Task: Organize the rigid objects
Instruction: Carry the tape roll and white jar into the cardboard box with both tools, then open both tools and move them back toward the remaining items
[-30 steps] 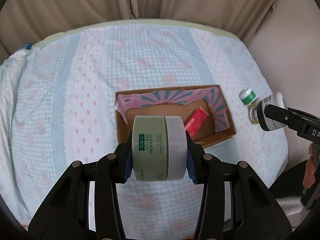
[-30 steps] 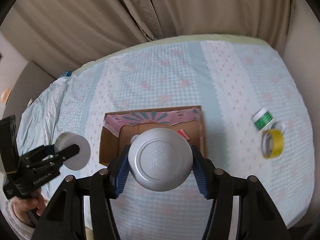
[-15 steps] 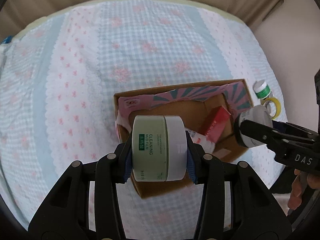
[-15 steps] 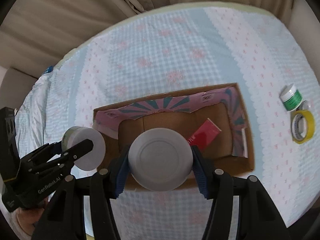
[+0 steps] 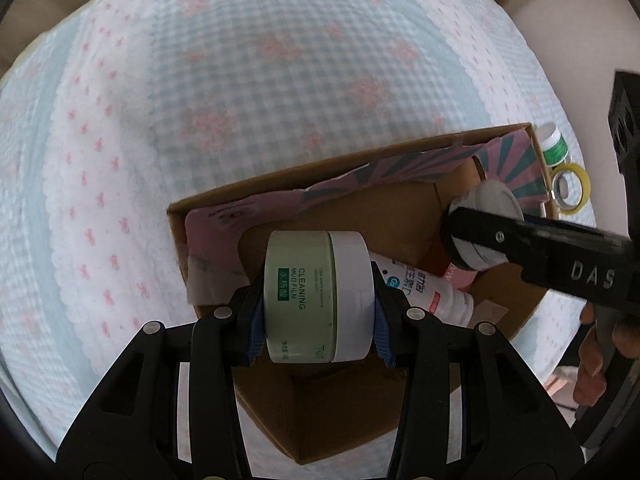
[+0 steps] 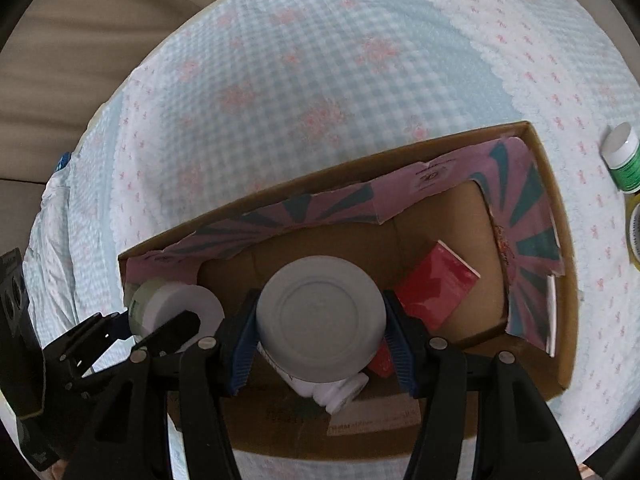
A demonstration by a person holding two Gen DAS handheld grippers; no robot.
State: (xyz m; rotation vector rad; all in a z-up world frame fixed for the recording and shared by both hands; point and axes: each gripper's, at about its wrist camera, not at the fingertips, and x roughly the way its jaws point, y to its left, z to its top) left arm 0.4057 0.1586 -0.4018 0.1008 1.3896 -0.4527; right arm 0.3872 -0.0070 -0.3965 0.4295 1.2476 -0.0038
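Observation:
My left gripper [image 5: 316, 316] is shut on a pale green jar [image 5: 316, 296] with a white lid, held on its side above the left part of an open cardboard box [image 5: 280, 184]. My right gripper [image 6: 320, 332] is shut on a round grey-lidded jar [image 6: 320, 316], held over the middle of the same box [image 6: 320, 176]. Inside the box lie a red carton [image 6: 436, 284] and a white bottle [image 6: 336, 392]. The right gripper and its jar [image 5: 486, 216] also show in the left wrist view; the left gripper's jar [image 6: 176, 308] shows in the right wrist view.
A small green-labelled white jar [image 6: 622, 156] and a yellow tape roll [image 5: 570, 188] lie on the checked tablecloth [image 6: 300, 60] to the right of the box. Beige curtains [image 6: 80, 40] hang behind the table.
Both grippers have moved forward and down over the box with their jars. The box now looks larger and closer, and the white bottle inside has come into view.

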